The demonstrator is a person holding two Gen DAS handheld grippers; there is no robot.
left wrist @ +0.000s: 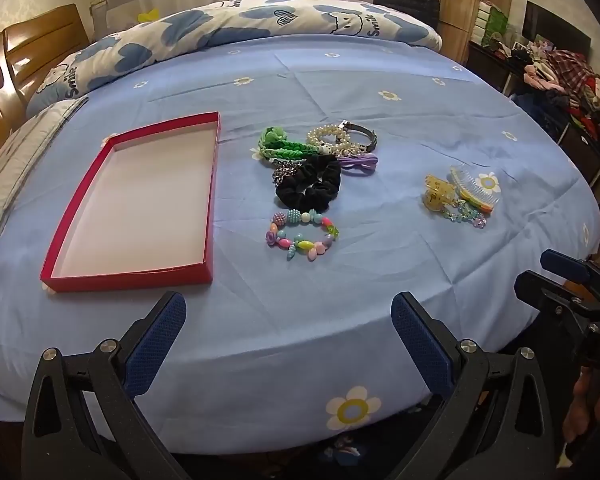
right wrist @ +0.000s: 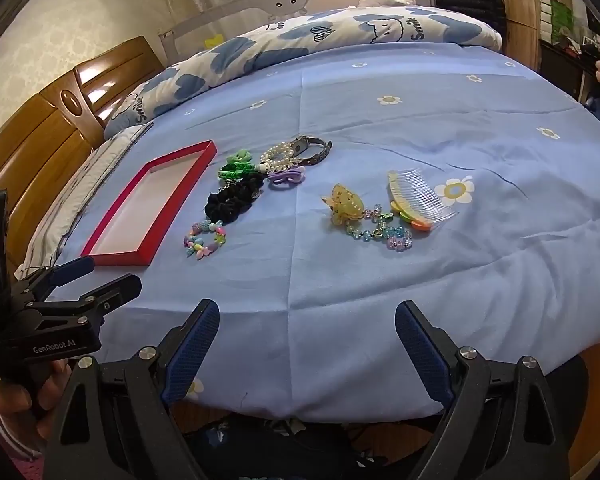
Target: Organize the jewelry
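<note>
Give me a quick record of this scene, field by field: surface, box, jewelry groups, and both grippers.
surface: bed with blue flowered sheet
box: red box, open, nothing inside, left of the jewelry
middle group: bead bracelet, black scrunchie, green band, pearls
right group: yellow clip, comb
left gripper: open, holding nothing
right gripper: open, holding nothing

"Smile" is printed several times on the quilt [right wrist: 340, 32] beside cartoon faces. "GenRobot.AI" is read on the left gripper [right wrist: 96, 280] body. "DA" is seen on the right gripper [left wrist: 572, 276].
</note>
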